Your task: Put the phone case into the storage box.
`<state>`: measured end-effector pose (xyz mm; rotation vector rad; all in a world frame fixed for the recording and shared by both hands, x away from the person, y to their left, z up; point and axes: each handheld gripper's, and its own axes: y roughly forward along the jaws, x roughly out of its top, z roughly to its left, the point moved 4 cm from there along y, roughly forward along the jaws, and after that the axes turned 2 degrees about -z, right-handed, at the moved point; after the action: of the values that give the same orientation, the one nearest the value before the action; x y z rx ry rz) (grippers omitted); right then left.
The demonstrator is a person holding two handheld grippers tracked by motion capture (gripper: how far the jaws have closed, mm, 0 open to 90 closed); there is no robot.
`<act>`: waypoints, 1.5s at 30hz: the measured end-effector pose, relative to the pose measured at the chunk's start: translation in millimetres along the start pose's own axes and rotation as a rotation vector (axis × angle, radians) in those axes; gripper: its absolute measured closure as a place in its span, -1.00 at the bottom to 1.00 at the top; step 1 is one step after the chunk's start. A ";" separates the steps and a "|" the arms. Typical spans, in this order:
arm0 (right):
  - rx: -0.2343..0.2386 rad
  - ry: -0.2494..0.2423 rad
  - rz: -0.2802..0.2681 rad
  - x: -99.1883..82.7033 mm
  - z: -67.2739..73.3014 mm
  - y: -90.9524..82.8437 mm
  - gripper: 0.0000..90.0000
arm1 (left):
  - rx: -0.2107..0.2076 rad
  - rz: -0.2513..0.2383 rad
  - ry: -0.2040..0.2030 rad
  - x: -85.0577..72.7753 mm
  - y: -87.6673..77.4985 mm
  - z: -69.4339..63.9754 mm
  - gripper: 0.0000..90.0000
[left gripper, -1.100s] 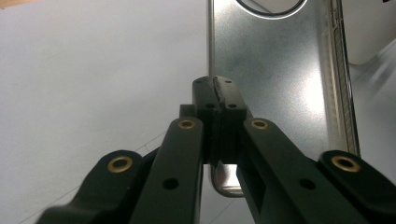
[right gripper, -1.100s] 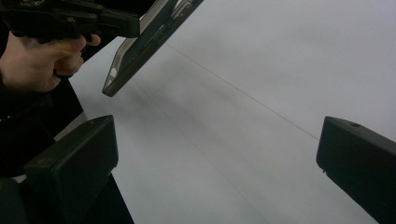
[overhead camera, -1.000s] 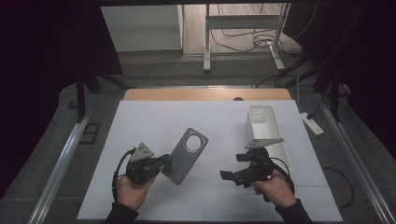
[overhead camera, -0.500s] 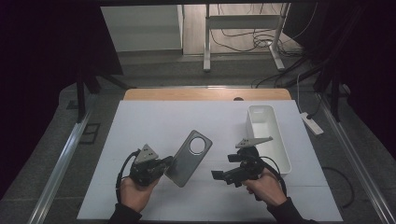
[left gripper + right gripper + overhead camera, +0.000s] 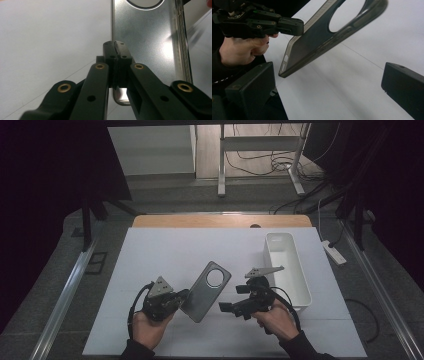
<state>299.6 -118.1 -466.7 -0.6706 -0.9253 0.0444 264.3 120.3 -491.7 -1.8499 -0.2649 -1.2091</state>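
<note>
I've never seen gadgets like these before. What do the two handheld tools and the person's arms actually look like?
Both are black. The left tool and the right tool each carry a grey three-cornered plate on top and trail a black cable. Up close, the left tool's arms show brass-ringed pivots, and the right tool's pads are chunky matte blocks. The person wears dark sleeves.

Left tongs (image 5: pixel 181 296) clamp grey phone case (image 5: pixel 206 291) edge; right tongs (image 5: pixel 226 307) just beside, white bin (image 5: pixel 300 285) right.
</note>
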 end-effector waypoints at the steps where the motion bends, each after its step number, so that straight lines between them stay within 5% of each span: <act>1: -0.001 -0.006 -0.001 0.5 0.5 1.4 -1.00 | 0.000 -0.002 -0.001 -0.3 0.5 -1.1 0.98; 16: -0.012 -0.008 0.031 1.5 7.9 18.6 -1.00 | -0.012 -0.026 0.011 -0.4 3.2 -12.0 0.98; 32: 0.020 0.080 0.031 5.1 5.2 35.8 -0.92 | -0.029 -0.030 0.017 0.1 2.5 -16.4 0.98; 45: 0.072 0.128 0.023 6.9 3.1 36.8 -0.13 | -0.035 -0.035 0.014 0.3 2.1 -16.8 0.98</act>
<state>310.4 -85.0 -480.8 -0.6102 -0.7893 0.0548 255.1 106.2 -490.3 -1.8733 -0.2712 -1.2578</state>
